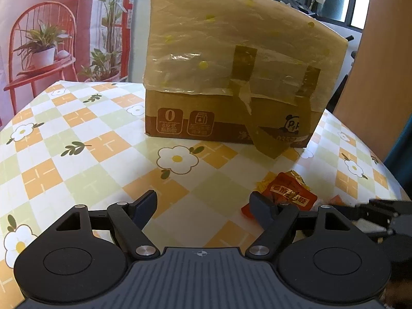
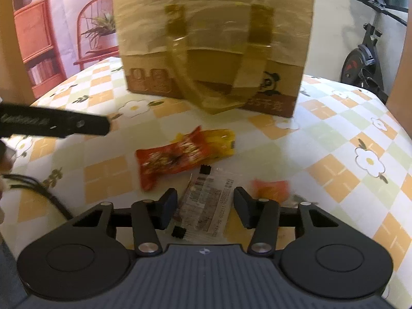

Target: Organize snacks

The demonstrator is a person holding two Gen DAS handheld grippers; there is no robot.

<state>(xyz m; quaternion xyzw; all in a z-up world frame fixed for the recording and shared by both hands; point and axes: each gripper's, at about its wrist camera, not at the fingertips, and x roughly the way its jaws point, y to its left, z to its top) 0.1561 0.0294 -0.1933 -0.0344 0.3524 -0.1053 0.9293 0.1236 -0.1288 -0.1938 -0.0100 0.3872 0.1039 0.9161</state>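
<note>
Right gripper (image 2: 204,207) is straddling a clear barcoded snack packet (image 2: 206,206) with jaws partly apart, pads not pressing it. Just ahead, a red snack packet (image 2: 171,159) is overlapping a yellow one (image 2: 221,141). Left gripper (image 1: 204,207) is hovering wide open and empty; the cardboard box (image 1: 231,64) is standing farther ahead.

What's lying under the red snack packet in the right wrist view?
A yellow packet lies partly under the red snack packet, its right end sticking out on the tablecloth. How far it runs beneath is covered, as is anything else under there.
</note>
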